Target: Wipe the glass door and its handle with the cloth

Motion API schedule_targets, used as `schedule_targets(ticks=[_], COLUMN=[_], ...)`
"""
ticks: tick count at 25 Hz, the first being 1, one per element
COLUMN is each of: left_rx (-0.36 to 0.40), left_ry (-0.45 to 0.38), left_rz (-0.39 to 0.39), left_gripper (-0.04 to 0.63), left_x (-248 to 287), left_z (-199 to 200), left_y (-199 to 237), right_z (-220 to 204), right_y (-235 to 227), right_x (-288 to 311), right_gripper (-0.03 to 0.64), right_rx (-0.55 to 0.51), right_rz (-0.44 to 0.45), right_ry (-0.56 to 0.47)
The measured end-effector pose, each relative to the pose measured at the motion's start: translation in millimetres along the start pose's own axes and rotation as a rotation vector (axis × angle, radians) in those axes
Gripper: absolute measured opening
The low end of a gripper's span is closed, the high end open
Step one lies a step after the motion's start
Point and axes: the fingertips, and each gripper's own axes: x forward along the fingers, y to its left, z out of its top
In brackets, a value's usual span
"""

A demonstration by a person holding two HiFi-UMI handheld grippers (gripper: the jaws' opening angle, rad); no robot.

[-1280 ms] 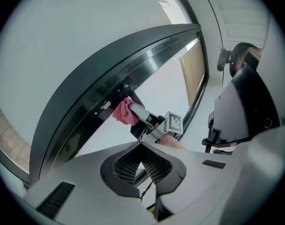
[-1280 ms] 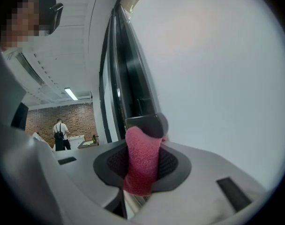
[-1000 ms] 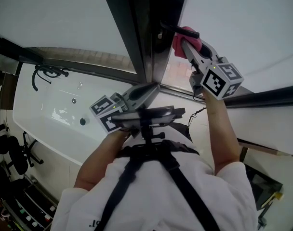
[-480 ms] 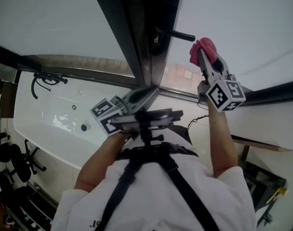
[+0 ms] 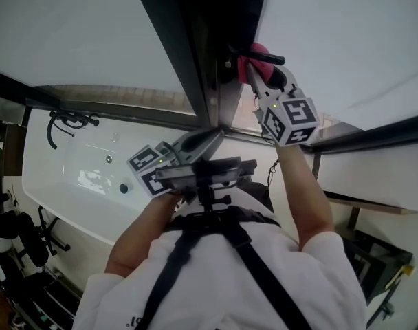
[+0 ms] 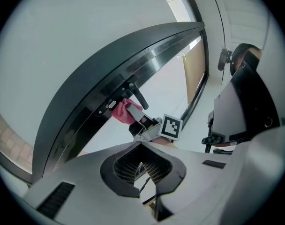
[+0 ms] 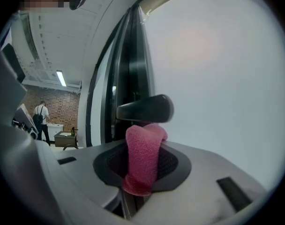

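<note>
Nearest the chest harness [image 5: 216, 229], the left claw [image 5: 218, 129] is being held low and idle, its jaws being pressed together on nothing. Judged from this, it is being parked out of the way while the other claw does the work.

Further out, toward 1 o'clock in the head view, the right claw [image 5: 257, 73] is being raised to the door. Its jaws are pinching a pink cloth [image 7: 143, 149], folded into a thick wad that is sticking out past the tips. The wad is being pushed up against the underside of the black lever handle [image 7: 145, 108], touching it, so the handle part of the wiping seems to be under way.

The handle is being carried by a dark door frame [image 5: 195, 53] running toward 12 o'clock. The glass door [image 5: 346, 40] is spreading pale and frosted-looking at 2 o'clock, and no smears are being made out on it.

At 9 o'clock a white bathtub [image 5: 64, 184] is lying below. Far off in the right gripper view, a person [image 7: 40, 114] is standing before a brick wall [image 7: 53, 108].
</note>
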Motion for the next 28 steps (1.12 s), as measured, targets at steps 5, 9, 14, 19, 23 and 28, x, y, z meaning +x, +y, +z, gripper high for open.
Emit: schedule_targets(ticks=[5,9,14,19,23,28], left_rx=[-0.007,-0.01,-0.013,-0.018,-0.014,-0.016], left_ry=[-0.003,-0.01,-0.017,-0.03,-0.041,-0.051], left_rz=[0.009,0.006,0.014,0.033,0.047,0.07], left_gripper=[-0.008,-0.008,-0.008,-0.008,-0.008,-0.008], left_x=[-1.4,-0.8,-0.9,-2.0,-3.9,-6.6], left_z=[-0.3,1.6,2.6,3.6,4.4,5.6], left_y=[1.9,0.7,0.6,2.2,2.6,1.3], right_z=[7.2,-1.0,-14.2,-26.6,-43.0,-73.6], right_y=[2.3,3.7,6.0,5.9,6.8,6.7], right_x=[-0.8,0.1,1.0,1.9,4.0,7.4], right_gripper=[0.098,0.097,0.097,0.097,0.097,0.097], right_rx=[-0.127,-0.248,-0.271,-0.265,-0.239,-0.257], right_rz=[-0.016,-0.029,-0.02,0.001,0.013,0.045], right_ry=[-0.03,-0.032,-0.034,-0.025,0.003,0.081])
